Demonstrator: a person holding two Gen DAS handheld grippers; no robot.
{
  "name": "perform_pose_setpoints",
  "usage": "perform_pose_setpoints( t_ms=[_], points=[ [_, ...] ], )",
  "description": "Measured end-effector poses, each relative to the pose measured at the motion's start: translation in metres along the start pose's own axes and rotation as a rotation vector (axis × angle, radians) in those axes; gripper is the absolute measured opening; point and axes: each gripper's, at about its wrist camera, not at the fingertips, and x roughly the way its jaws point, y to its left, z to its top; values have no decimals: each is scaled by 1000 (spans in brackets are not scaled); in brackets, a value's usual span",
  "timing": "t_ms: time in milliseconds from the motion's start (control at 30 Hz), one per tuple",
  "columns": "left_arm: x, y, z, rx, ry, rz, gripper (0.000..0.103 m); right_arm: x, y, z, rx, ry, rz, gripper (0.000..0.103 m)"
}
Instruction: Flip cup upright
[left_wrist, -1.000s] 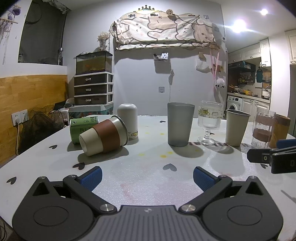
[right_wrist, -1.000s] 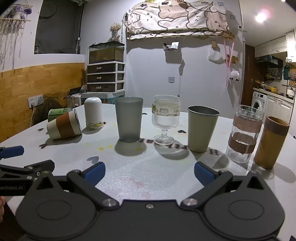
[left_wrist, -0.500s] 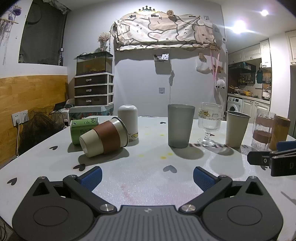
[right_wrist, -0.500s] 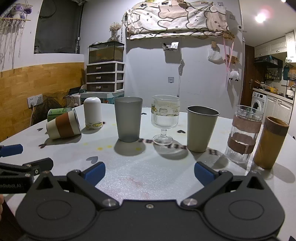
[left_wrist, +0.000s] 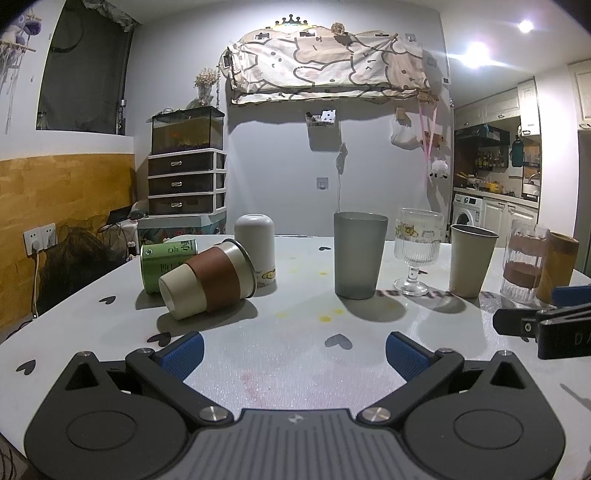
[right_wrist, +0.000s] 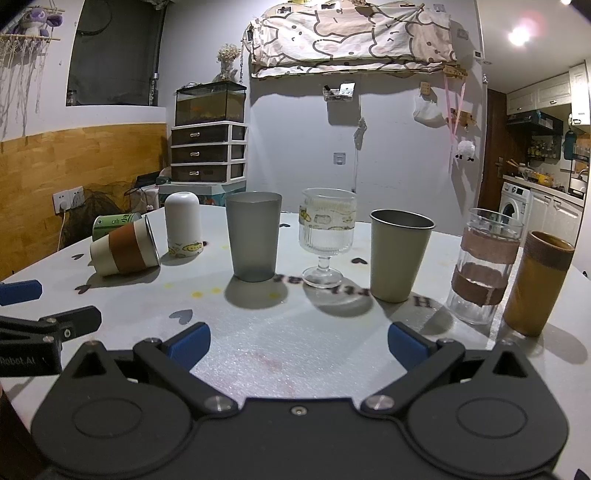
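A cream cup with a brown sleeve (left_wrist: 207, 282) lies on its side on the white table (left_wrist: 295, 354), its base toward me and its rim toward the back right; it also shows in the right wrist view (right_wrist: 123, 251). A green cup (left_wrist: 168, 256) lies on its side just behind it. My left gripper (left_wrist: 293, 352) is open and empty, low over the table in front of the row of cups. My right gripper (right_wrist: 298, 345) is open and empty, to the right of the left one.
Standing in a row: an upside-down white cup (left_wrist: 255, 251), a grey tumbler (left_wrist: 358, 254), a stemmed glass (left_wrist: 417, 251), a beige metal cup (left_wrist: 471, 260), a banded glass (left_wrist: 524, 266) and an amber cup (right_wrist: 537, 282). The table's edge curves close on the left.
Both views have shifted very slightly; the grippers stay open and the cups have not moved.
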Motion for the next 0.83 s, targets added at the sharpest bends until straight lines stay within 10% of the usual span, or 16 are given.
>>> perform_pose_setpoints(
  t_ms=[833],
  points=[
    [-1, 3, 6, -6, -5, 3, 103, -2, -3, 0, 1, 1, -3, 103]
  ],
)
